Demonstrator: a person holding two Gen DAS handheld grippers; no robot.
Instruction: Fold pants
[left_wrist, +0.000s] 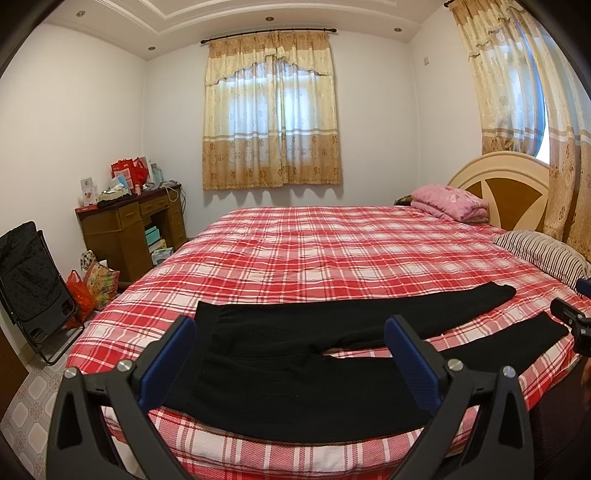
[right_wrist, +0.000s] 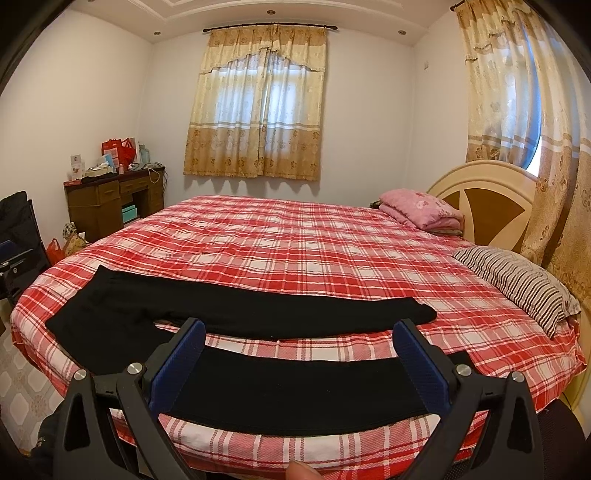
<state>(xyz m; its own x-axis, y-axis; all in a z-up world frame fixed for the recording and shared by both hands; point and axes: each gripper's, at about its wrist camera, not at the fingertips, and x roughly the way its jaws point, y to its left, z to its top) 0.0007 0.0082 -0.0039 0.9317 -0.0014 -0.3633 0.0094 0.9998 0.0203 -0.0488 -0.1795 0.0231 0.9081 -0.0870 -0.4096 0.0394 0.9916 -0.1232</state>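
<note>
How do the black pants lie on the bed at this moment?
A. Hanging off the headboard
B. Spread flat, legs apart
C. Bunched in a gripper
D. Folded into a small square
B: the black pants lie flat on the plaid bedspread, the two legs diverging with checked fabric showing between them.

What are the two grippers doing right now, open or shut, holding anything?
Left gripper: open, holding nothing, hovering over the waist end of the black pants.
Right gripper: open, holding nothing, hovering over the near leg.
</note>
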